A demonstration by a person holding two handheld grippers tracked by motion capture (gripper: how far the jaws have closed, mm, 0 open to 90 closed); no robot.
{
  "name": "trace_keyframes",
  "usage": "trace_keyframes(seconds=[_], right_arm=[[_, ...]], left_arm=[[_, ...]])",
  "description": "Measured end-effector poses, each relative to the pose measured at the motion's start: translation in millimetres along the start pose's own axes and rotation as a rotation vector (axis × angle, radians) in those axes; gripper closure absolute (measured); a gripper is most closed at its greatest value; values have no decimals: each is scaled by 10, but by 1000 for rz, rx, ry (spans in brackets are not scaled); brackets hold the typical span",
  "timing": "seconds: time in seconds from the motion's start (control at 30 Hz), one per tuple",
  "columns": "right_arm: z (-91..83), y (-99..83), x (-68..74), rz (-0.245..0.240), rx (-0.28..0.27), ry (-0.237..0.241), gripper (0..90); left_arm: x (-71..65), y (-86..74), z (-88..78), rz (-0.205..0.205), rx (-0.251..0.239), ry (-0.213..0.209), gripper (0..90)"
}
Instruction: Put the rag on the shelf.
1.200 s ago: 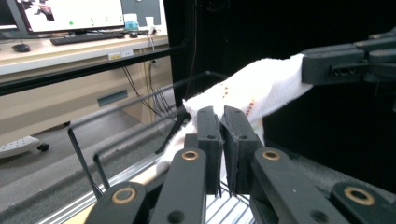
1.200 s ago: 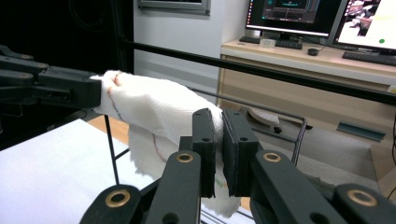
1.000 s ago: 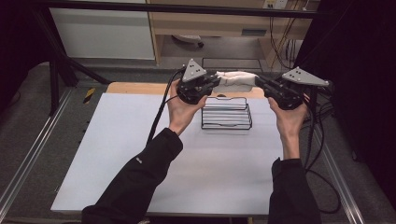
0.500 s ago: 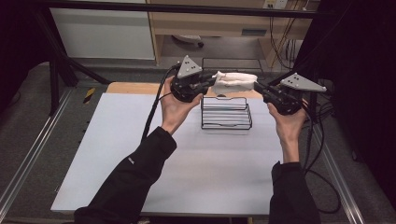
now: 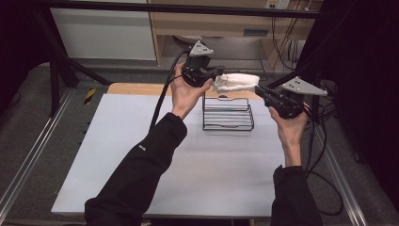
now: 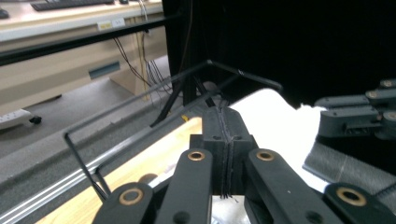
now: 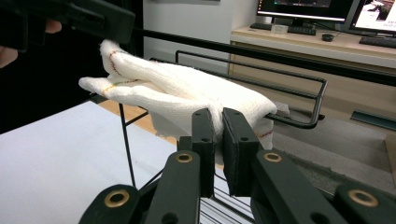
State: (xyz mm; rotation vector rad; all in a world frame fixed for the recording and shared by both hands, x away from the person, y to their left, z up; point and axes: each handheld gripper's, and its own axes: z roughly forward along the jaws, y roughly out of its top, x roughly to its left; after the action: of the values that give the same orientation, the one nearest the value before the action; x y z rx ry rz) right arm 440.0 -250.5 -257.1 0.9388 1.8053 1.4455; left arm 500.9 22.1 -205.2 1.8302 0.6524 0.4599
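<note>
Above the white table [image 5: 141, 155] and the wire rack [image 5: 228, 114] at its far side, the folded white cloth [image 5: 236, 81] now hangs higher, stretched between the left gripper [image 5: 212, 74], whose jaws have just clamped onto its end, and the right gripper [image 5: 261, 92], clenched on the other, ready for draping over the rack.

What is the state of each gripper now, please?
Left gripper: closed on one end of the white cloth, above the wire rack.
Right gripper: closed on the other end of the cloth.
</note>
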Motion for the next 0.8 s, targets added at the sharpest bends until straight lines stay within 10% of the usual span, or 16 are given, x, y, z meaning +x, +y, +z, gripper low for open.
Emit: trace_keyframes(seconds=[0.8], right_arm=[[-21,-55,28,-13,26,16,712]], left_arm=[[-101,-470,198,43,85,-16,900]])
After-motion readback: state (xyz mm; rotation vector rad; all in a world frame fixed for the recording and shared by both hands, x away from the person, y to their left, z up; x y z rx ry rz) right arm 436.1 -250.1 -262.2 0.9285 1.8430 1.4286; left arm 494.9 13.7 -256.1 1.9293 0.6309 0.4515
